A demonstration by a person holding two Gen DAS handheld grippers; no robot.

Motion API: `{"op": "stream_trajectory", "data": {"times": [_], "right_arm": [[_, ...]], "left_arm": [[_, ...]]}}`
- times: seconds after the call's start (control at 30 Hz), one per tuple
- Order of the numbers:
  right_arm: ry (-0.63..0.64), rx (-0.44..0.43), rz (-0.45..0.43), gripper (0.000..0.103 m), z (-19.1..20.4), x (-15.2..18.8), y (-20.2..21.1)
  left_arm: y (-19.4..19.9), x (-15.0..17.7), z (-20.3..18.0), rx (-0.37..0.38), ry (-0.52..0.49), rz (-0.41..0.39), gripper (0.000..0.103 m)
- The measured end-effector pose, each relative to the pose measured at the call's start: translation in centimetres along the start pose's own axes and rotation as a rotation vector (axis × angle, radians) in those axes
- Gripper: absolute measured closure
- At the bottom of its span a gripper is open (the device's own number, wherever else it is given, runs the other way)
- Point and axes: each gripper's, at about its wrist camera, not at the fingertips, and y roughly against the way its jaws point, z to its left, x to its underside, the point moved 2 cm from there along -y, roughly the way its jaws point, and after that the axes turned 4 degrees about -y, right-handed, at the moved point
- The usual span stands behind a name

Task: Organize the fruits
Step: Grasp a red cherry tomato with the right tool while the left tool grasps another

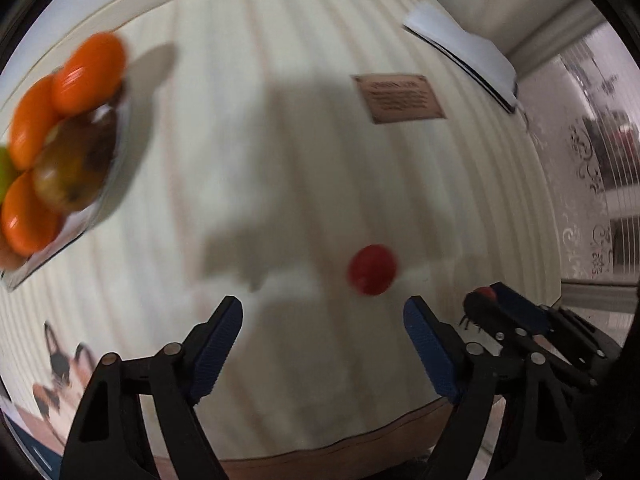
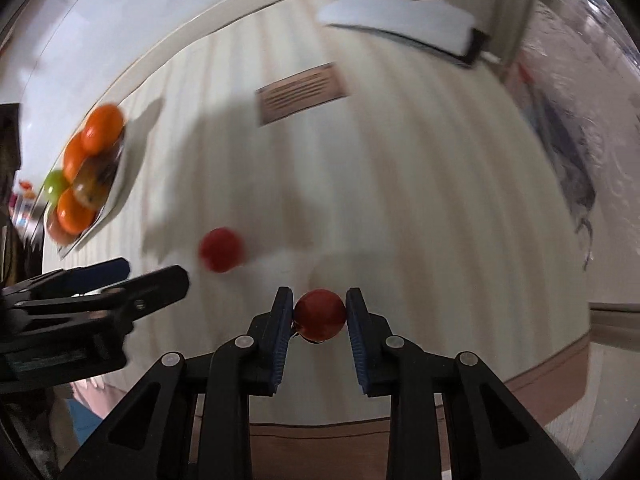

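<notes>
A loose red tomato lies on the cream striped cloth, just ahead of my open, empty left gripper and nearer its right finger. It also shows in the right wrist view. My right gripper is shut on a second red tomato, held above the cloth. In the left wrist view the right gripper sits at the right with that tomato peeking out. A tray at the left holds several oranges, a brownish fruit and a green one.
A brown plaque lies on the cloth ahead. A white folded item with a dark edge sits at the far right corner. The table's brown front edge runs below the grippers. The left gripper shows at the left of the right wrist view.
</notes>
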Motion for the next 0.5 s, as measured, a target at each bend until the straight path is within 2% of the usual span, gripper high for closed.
{"op": "stream_trajectory", "data": {"times": [0.17,0.27,0.33,0.5], "right_arm": [[-0.062,0.018,-0.019,0.073,-2.1,-0.3,0.7],[-0.087,0.016,-0.025,0.073,-3.5,-0.3,1.1],[-0.094,0.019,-0.028,0.073,-4.2,-0.1,1.2],[-0.099,0.019,-0.03,0.073,-4.4,0.2,1.3]], "left_arm": [[-1.5,-1.0,-2.0,-0.012,-0.064,0.019,0.027],[-2.0,-1.5,-2.8,-0.028,-0.088,0.02,0.043],[-2.3,-1.7,-3.4,-0.041,-0.106,0.019,0.058],[-2.7,-2.3,-4.2,-0.062,-0.116,0.003,0.07]]}}
